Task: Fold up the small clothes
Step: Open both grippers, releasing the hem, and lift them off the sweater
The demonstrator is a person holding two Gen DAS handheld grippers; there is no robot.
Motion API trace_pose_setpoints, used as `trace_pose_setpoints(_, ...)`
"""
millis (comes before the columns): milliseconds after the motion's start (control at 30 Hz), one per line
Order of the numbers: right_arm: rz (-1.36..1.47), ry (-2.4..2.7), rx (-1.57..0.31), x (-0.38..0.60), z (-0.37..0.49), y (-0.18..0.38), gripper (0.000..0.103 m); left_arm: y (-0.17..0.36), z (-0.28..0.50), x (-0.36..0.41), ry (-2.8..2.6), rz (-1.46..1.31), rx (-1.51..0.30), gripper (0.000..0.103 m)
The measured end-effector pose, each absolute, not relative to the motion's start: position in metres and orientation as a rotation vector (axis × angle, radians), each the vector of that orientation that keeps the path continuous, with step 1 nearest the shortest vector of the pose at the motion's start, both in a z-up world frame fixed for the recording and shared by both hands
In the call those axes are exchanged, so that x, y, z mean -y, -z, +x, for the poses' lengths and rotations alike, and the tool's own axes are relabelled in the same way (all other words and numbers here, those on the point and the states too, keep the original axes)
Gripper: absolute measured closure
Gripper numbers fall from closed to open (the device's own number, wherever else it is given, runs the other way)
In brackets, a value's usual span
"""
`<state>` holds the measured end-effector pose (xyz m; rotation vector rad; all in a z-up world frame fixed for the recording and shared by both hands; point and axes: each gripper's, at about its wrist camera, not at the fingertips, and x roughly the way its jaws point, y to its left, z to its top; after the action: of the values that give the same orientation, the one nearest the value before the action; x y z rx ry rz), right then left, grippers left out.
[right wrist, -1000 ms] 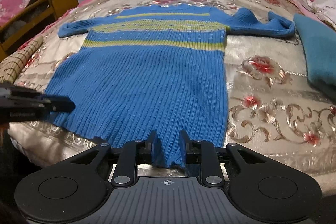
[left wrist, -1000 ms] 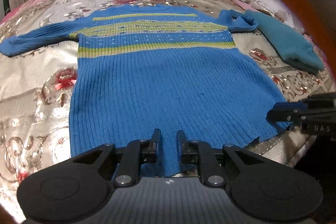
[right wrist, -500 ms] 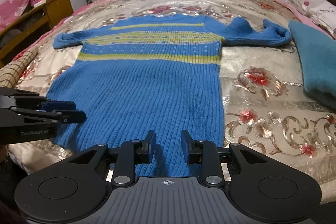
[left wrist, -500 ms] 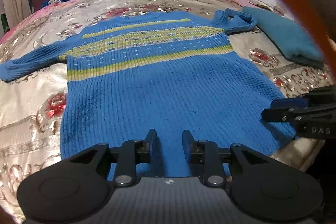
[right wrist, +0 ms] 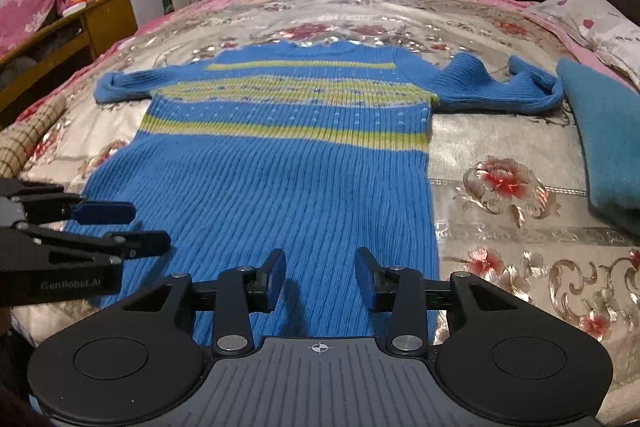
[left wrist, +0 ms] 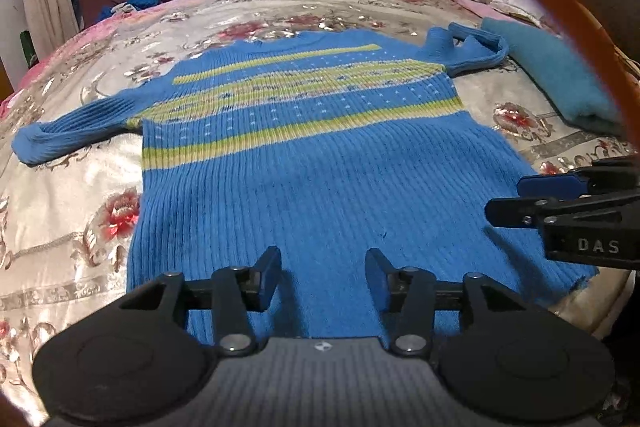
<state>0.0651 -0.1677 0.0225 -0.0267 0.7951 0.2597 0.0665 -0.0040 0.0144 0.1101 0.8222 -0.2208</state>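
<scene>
Bedroom; bed (right wrist: 500,259) with a shiny floral bedspread serves as the work surface.

Nearest: left gripper (left wrist: 322,277) and right gripper (right wrist: 320,277), both poised over the hem end of a blue knit sweater (right wrist: 280,179). Fingers on both spread wide, gripping nothing; cannot tell whether the tips touch the knit.

Sweater lies flat, face up, straight ahead of both grippers. Long axis runs away from them, hem near, neckline far. Left gripper sits over the hem's left half, right gripper over the right half toward the side edge. Neither is clearly nearer; each shows side-on in the other's view.

Mid-distance: yellow-green stripes across the chest. Left sleeve (left wrist: 76,131) stretched out sideways. Right sleeve (right wrist: 496,87) bunched and curled.

Farther right: folded teal garment (right wrist: 604,147), just beside the right cuff.

Judgement: folding not yet begun; sleeves likely first.
</scene>
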Motion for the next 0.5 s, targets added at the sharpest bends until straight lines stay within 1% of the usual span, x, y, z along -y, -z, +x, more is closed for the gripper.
trace_pose_setpoints(233, 0.021, -0.213, -0.784, 0.178, 0.071, -0.02, 0.06, -0.016, 0.072, 0.015, 0.208, 0.141, -0.817, 0.042)
trace_pose_setpoints(367, 0.015, -0.187, -0.759, 0.179, 0.074, -0.022, 0.052, -0.016, 0.078, 0.019, 0.206, 0.143, -0.818, 0.04)
trace_pose_setpoints(500, 0.003, -0.173, -0.745, 0.179, 0.077, -0.023, 0.052, -0.017, 0.083, 0.02, 0.198, 0.118, -0.823, 0.039)
